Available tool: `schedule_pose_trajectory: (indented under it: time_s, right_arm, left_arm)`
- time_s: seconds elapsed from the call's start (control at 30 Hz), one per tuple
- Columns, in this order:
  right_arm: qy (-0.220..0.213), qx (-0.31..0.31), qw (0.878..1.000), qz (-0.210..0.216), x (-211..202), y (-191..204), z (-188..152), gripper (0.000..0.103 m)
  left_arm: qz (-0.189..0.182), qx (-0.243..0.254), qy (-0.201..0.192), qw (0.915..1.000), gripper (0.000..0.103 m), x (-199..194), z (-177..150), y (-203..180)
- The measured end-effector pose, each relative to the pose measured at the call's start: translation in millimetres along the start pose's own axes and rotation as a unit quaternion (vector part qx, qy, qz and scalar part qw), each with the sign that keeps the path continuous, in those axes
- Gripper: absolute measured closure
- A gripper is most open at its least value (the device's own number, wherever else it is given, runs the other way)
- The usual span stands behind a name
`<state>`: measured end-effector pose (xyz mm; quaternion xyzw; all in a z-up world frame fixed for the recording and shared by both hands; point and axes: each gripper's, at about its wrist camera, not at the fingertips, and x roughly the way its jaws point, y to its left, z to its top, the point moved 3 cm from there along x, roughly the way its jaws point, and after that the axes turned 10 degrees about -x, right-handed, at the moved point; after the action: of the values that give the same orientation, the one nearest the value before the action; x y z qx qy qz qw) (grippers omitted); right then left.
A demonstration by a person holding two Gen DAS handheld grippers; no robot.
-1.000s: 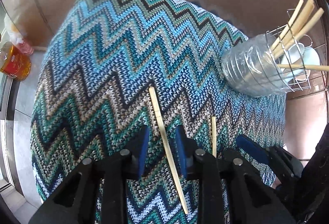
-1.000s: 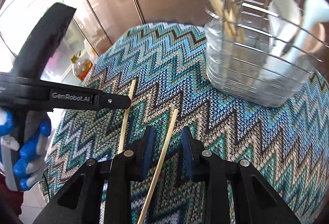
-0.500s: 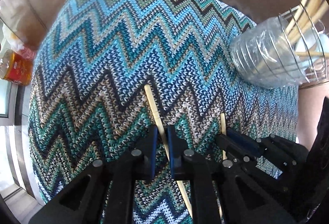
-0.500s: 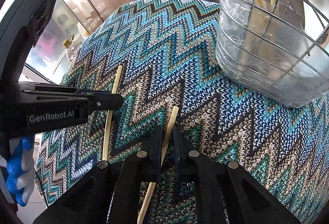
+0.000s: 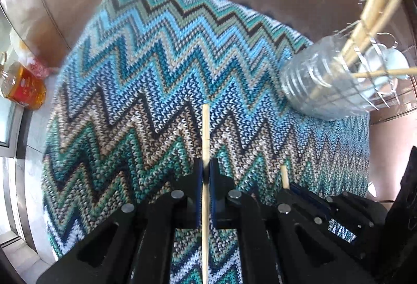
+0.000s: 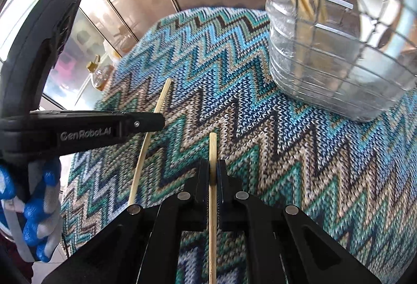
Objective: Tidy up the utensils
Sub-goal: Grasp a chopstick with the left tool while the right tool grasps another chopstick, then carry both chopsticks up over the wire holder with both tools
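Zigzag knit cloth (image 5: pixel 156 80) is covering our table, and we are clamping one chopstick (image 5: pixel 205 133) in the left gripper (image 5: pixel 206 174) and another chopstick (image 6: pixel 213 153) in the right gripper (image 6: pixel 213 174); several are already standing in the wire holder (image 6: pixel 338 70), so these two are probably the last.

Left tool (image 5: pixel 206 174), right tool (image 6: pixel 213 172) clamped chopsticks (image 5: pixel 205 133).

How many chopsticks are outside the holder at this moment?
2. One chopstick is clamped in the left gripper, the other chopstick in the right gripper, both over the zigzag cloth. More could be hidden beneath the grippers.
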<state>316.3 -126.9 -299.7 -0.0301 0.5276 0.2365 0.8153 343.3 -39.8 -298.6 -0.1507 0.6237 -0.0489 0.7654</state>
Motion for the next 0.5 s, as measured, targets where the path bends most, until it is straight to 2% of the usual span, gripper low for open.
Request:
schedule_pose_trajectory:
  time_s: [0.23,0.5]
  right_arm:
    - [-0.066,-0.014,0.997,-0.033,-52,17,-17,0.098]
    - [-0.112,-0.027,0.991,-0.072,-102,33,-50,0.098]
  left_arm:
    - [-0.01,0.017,-0.057,0.9982,0.099,-40,-24,-5]
    - [-0.016,0.037,-0.11,0.9932,0.098,-74,-56,-6]
